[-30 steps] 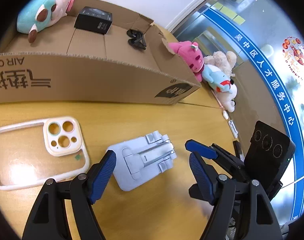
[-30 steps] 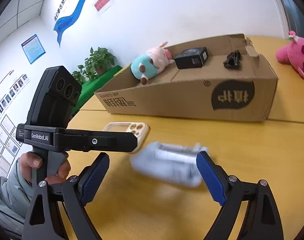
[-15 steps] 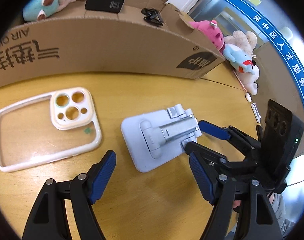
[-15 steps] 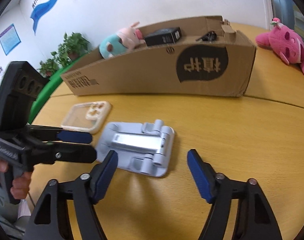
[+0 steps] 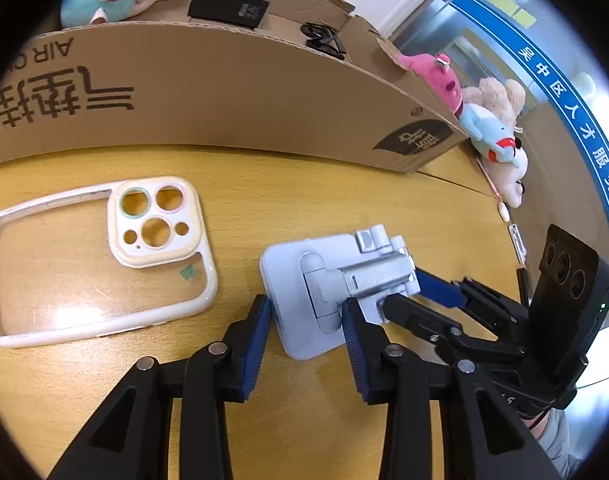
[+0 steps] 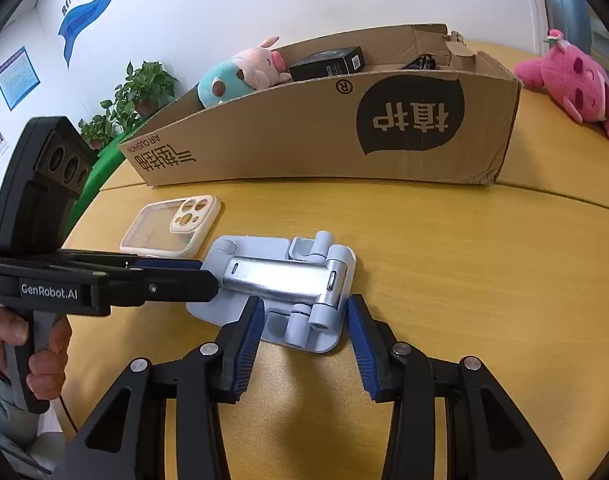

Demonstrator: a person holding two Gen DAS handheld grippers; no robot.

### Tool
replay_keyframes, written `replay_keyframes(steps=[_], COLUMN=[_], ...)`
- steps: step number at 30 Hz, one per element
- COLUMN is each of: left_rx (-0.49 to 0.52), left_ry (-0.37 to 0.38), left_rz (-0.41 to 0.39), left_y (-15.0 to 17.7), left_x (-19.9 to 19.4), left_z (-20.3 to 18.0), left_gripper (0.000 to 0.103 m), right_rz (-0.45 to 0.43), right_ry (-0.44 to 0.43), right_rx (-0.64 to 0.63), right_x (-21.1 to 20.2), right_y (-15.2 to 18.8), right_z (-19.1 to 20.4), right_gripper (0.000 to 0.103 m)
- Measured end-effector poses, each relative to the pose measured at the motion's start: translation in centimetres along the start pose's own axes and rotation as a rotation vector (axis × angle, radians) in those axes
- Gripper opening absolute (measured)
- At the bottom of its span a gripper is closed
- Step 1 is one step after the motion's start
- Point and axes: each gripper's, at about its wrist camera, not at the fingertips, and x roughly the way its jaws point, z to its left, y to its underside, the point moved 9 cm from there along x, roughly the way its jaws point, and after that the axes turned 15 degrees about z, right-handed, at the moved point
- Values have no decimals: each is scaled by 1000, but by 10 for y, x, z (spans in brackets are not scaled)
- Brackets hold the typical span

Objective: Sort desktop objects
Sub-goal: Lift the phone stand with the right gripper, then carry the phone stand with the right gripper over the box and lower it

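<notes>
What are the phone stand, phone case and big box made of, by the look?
Phone stand: pale blue matte plastic base, with a silvery arm that glints like metal, possibly painted plastic.
Phone case: clear glossy back with a cream rim, likely soft plastic; the table shows through.
Box: brown corrugated cardboard, torn flaps, printed marks.
</notes>
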Motion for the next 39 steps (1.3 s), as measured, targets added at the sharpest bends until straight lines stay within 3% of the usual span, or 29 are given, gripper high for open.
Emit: replay_keyframes(steps=[1, 10, 16, 30, 39], left_rx=[4, 14, 51, 159, 160], left_ry=[-1, -3, 10, -9, -50], left_rz=[-1, -18, -79, -250, -319], left_y=[-1, -5, -13, -61, -100], left_x=[-1, -7, -33, -123, -166], left_z=[-1, -1, -8, -28, 3], left_gripper=[35, 35, 35, 35, 35], right_rz=[0, -14, -77, -234, -287], right_ry=[-6, -13, -7, 31, 17], right_rx=[11, 49, 52, -23, -94], right_x=[-1, -4, -26, -95, -104], right_y=[0, 2, -10, -80, -151], right_z=[-1, -2, 6, 44, 72], right_gripper=[29, 29, 29, 29, 29])
